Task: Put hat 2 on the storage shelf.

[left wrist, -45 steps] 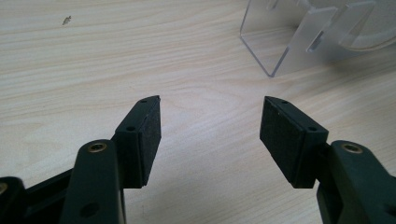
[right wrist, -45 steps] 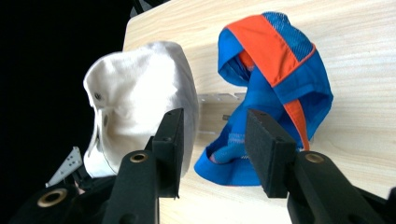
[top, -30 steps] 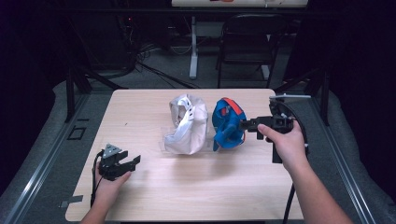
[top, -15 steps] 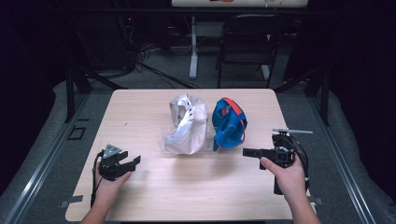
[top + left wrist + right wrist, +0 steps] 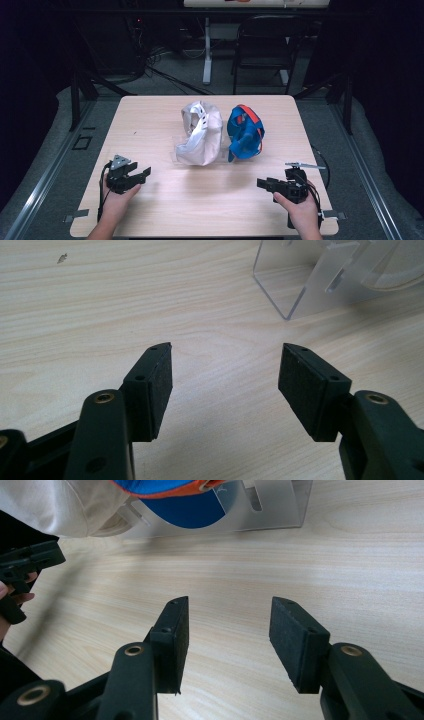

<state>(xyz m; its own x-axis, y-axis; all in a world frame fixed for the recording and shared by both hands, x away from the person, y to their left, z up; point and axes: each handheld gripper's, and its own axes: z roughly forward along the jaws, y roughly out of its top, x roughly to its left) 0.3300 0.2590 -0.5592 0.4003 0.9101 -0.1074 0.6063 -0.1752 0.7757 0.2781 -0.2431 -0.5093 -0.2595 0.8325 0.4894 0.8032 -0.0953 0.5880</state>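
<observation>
A white cap (image 5: 201, 132) and a blue-and-orange cap (image 5: 245, 132) sit side by side on a clear acrylic stand (image 5: 300, 285) at the middle of the wooden table (image 5: 210, 200). My left gripper (image 5: 144, 173) rests low at the table's front left, open, nothing between its pads (image 5: 156, 385). My right gripper (image 5: 262, 183) is at the front right, pointing left, open and empty too. In the right gripper view the blue cap's brim (image 5: 187, 510) and the white cap (image 5: 60, 505) lie ahead, and the left gripper (image 5: 30, 562) shows at far left.
A black folding chair (image 5: 265, 55) and a white table leg (image 5: 207, 50) stand beyond the table's far edge. Cables (image 5: 150, 55) run across the grey floor behind. A small speck (image 5: 62, 258) lies on the wood ahead of the left gripper.
My right gripper has drawn back from the blue cap toward the front right of the table, empty. The left gripper has stayed in place.
</observation>
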